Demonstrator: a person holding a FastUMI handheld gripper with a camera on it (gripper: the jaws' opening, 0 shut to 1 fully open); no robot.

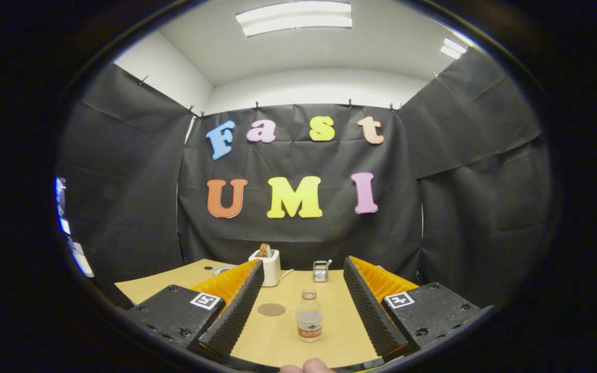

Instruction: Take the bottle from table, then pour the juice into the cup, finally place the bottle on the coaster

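Looking along the gripper (303, 298): fingers spread wide, nothing gripped. Bottle (309, 316) upright on the table (340, 342) between the fingers, touching neither. Coaster (271, 310) just beside it. Toaster (266, 266) and small glass mug (321, 270) stand beyond.

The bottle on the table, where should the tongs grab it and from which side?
Grip the bottle around its straight body near the label, coming in level from the front. It stands upright, uncapped, between the open tongs, neither finger touching it; keep it vertical.
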